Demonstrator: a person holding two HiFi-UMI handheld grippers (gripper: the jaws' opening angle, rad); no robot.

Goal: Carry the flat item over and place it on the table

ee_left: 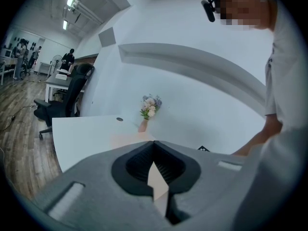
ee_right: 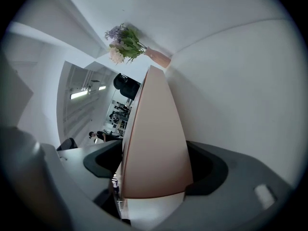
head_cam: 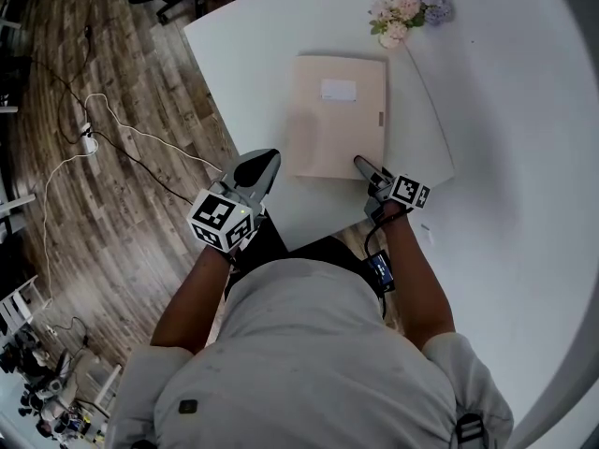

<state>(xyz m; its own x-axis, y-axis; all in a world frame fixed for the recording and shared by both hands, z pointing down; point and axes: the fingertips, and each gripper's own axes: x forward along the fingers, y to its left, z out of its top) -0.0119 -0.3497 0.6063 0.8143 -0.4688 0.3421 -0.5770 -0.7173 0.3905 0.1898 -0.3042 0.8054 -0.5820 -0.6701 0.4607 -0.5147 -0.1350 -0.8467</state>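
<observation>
A pale peach folder (head_cam: pixel 337 120), thin, rectangular and matte, lies flat on a smooth white desk (head_cam: pixel 253 54) with a curved front edge. A small white label (head_cam: pixel 338 89) sits near the folder's far end. A person in a light shirt stands at the folder's near end, a grey plastic gripper in each hand.

The right tongs (head_cam: pixel 360 164) reach in at the folder's near right corner. Their black ribbed pads stand wide apart, with the folder's edge running out between them, and they do not clamp the card. The left tongs (head_cam: pixel 271 160) sit just beside the folder's near left corner, their tips meeting. A sliver of the same peach colour shows in the slot behind the tips, and it is unclear whether they pinch any of the folder. Each gripper carries a cube of black-and-white square markers.

Beyond the folder's far right corner stands a small posy of pink, cream and lilac flowers (head_cam: pixel 407 7). To the folder's left, off the desk, is a floor of grey-brown wood planks (head_cam: pixel 122 204), with a white cable (head_cam: pixel 112 120) looped loosely across it.
</observation>
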